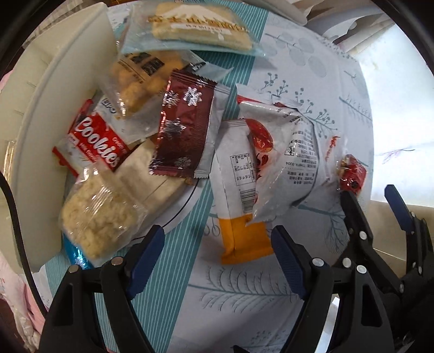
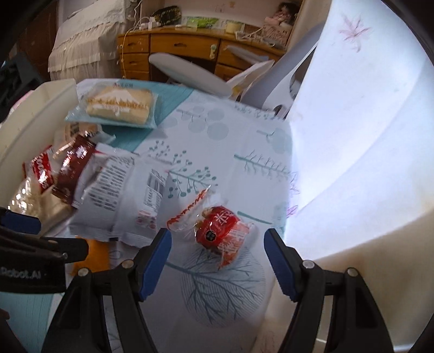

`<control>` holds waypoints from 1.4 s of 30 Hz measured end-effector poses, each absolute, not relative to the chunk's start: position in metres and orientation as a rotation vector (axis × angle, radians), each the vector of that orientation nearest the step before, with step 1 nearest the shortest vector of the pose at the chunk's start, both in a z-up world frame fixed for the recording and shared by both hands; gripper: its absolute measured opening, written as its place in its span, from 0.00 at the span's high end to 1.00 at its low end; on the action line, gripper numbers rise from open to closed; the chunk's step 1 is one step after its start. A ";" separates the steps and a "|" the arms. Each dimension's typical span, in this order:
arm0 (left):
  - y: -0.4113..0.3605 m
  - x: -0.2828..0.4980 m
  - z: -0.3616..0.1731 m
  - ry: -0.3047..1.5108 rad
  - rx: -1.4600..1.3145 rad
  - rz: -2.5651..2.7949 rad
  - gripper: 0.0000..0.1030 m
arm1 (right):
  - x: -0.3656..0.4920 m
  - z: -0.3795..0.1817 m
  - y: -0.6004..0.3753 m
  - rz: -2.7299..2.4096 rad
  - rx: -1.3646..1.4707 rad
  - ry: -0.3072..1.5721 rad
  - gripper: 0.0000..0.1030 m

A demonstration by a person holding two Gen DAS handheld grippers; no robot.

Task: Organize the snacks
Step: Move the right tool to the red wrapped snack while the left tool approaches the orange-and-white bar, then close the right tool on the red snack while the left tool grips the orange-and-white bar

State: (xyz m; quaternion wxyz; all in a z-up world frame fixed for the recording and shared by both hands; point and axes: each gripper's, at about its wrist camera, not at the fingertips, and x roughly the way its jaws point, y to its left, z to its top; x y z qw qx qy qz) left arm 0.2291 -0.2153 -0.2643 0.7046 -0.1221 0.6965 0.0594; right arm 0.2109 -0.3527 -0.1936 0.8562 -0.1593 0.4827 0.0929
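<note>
A heap of snack packets lies on the patterned tablecloth (image 1: 244, 293): a maroon snowflake packet (image 1: 184, 127), a red Cookies packet (image 1: 95, 141), a clear-wrapped rice cake (image 1: 100, 217), a pale blue cake packet (image 1: 200, 24), and a white packet with an orange end (image 1: 241, 195). My left gripper (image 1: 217, 258) points down, open, its pads apart from the orange end lying between them. A small red wrapped snack (image 2: 219, 230) lies just ahead of my right gripper (image 2: 218, 260), which is open and touches nothing. The same snack (image 1: 351, 173) shows beside the right gripper (image 1: 371, 206) in the left wrist view.
A white bin (image 1: 40, 108) stands along the left of the heap, with its wall (image 2: 32, 114) also in the right wrist view. Beyond the table are a pale chair (image 2: 190, 70) and a wooden dresser (image 2: 176, 46). The table edge runs on the right.
</note>
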 end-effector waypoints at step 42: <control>-0.188 0.227 -0.273 1.565 -0.339 0.068 0.65 | 0.220 -0.226 -0.368 0.228 -0.030 1.155 0.48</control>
